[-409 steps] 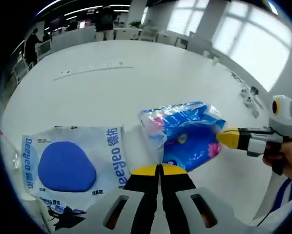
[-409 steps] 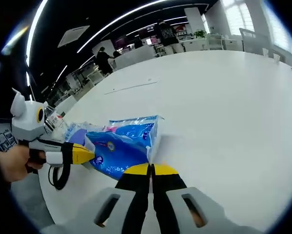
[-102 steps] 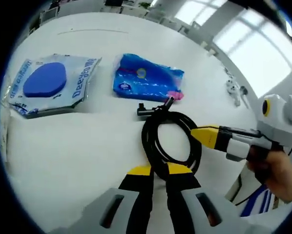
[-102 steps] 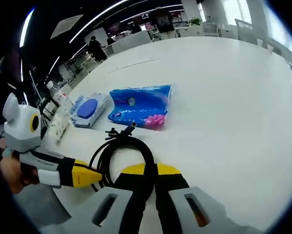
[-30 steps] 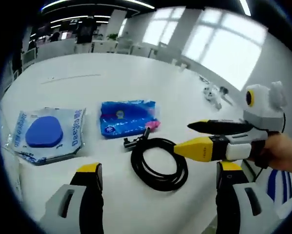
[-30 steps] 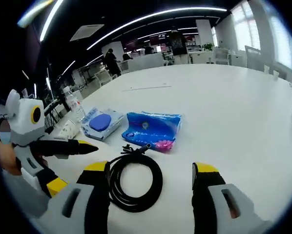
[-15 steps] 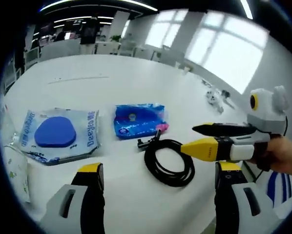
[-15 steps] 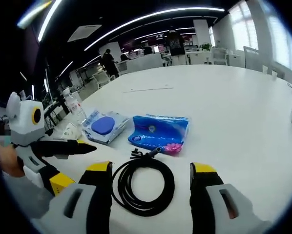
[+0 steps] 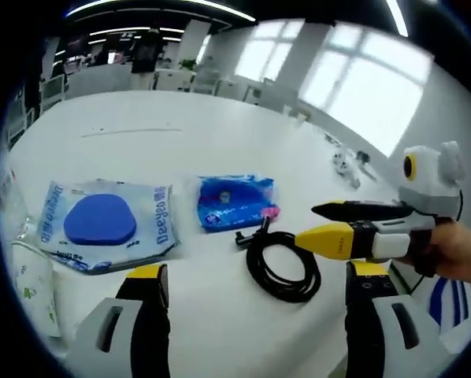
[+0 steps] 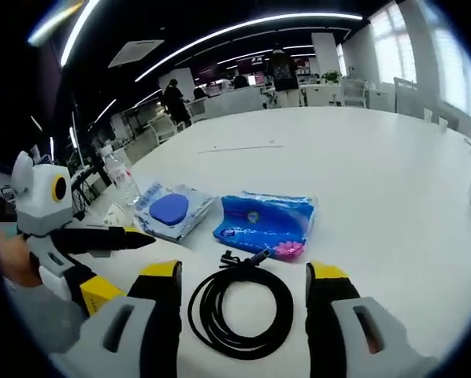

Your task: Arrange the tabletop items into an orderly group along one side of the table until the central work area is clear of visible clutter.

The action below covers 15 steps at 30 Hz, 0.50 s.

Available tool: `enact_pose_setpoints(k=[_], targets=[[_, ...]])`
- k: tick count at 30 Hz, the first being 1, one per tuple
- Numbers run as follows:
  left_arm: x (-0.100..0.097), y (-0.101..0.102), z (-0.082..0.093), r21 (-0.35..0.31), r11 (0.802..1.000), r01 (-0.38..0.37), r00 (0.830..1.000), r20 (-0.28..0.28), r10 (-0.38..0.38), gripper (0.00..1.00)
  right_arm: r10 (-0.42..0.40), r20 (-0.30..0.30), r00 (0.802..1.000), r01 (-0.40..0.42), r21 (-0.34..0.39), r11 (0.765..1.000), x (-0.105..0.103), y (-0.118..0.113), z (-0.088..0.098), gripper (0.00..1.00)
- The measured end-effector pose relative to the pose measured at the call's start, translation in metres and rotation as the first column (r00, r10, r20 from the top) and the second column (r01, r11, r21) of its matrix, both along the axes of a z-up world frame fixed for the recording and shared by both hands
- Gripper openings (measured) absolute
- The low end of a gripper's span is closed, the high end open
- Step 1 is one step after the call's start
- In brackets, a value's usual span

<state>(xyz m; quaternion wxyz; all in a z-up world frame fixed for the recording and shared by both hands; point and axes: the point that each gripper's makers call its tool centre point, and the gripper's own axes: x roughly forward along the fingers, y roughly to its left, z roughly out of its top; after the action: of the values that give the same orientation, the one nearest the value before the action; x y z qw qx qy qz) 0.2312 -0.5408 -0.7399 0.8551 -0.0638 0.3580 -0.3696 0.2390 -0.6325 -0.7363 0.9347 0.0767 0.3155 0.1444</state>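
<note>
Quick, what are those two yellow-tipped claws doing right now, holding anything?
Left gripper: open, holding nothing.
Right gripper: open, holding nothing; the coiled black cable lies on the table between its jaws.

Right gripper [image 10: 242,276] jaws wide apart over coiled black cable [image 10: 240,311]. Blue tissue pack [image 10: 267,222] just beyond it, wipes pack [image 10: 172,211] beside. Left gripper [image 10: 113,264] at left, open.

Open-plan office, long white table [image 10: 377,150], ceiling light strips [image 10: 243,27] (people standing behind)

Office desks [image 10: 243,98], possibly standing people [image 10: 174,98], windows [image 9: 369,98]
</note>
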Motion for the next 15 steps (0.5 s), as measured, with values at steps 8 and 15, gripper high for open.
enact_pose_setpoints(k=[8, 15], targets=[[0.01, 0.02, 0.002, -0.002, 0.999, -0.032, 0.999, 0.003, 0.032, 0.89, 0.023, 0.004, 1.0, -0.023, 0.001, 1.0, 0.008, 0.017, 0.003, 0.62], [0.015, 0.038, 0.006, 0.013, 0.999, -0.039, 0.999, 0.015, 0.039, 0.88, 0.026, 0.021, 0.999, -0.026, 0.01, 1.0, 0.019, 0.029, 0.009, 0.62]])
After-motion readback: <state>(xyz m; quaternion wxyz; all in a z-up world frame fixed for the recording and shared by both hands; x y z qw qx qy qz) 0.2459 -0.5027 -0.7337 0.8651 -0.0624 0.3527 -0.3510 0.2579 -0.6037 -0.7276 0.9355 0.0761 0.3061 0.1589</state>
